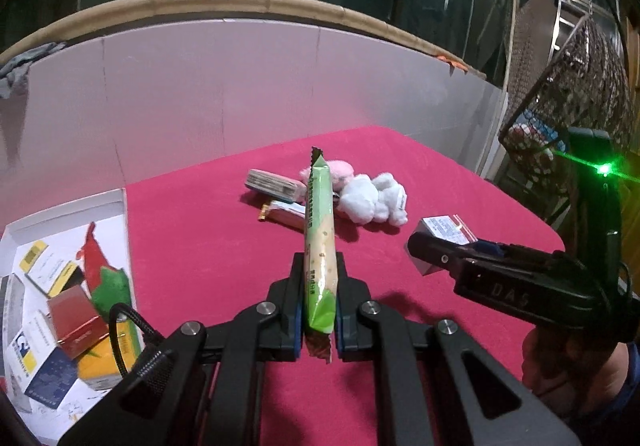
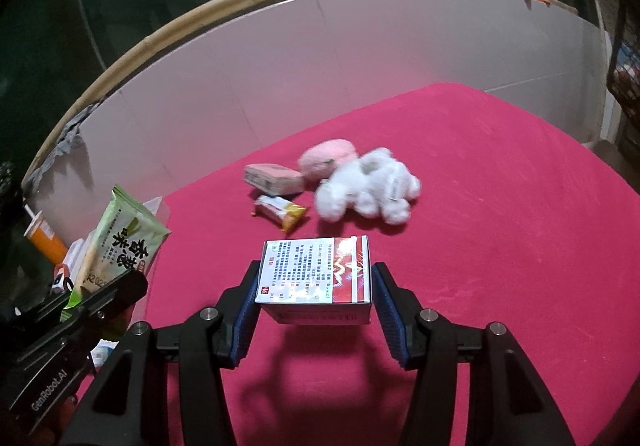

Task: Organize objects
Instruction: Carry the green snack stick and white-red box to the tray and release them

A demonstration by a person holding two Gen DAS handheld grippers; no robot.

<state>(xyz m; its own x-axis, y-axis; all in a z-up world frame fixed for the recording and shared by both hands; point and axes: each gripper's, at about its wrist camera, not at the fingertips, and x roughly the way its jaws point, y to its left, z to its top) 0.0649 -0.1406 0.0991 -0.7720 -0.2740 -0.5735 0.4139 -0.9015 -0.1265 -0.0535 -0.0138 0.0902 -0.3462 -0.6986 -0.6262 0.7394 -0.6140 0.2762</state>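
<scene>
While both loads hang above the red cloth (image 2: pixel 500 206), the left gripper (image 1: pixel 316 278) is clamped tight on a green packet (image 1: pixel 318 246) near its lower end only; its long free end could swing or slide out. The right gripper (image 2: pixel 316 286), part-open, pinches a box (image 2: pixel 316 278), centre frame, by its sides, so a tilt could drop it short of the white tray (image 1: pixel 116 202) at lower left.

Both tongs (image 1: pixel 316 310) (image 2: pixel 314 302) clamped, aloft

I read "GenRobot.AI" in white on the left gripper's (image 2: pixel 108 296) black body, at eight o'clock in my right wrist view. At nine o'clock, the green snack packet (image 2: pixel 120 242) shows large Chinese characters and digits starting "2025". In my left view, "DAS" is embossed on the right gripper's (image 1: pixel 424 246) body at three o'clock. The box's (image 2: pixel 316 270) small print stays illegible.
</scene>
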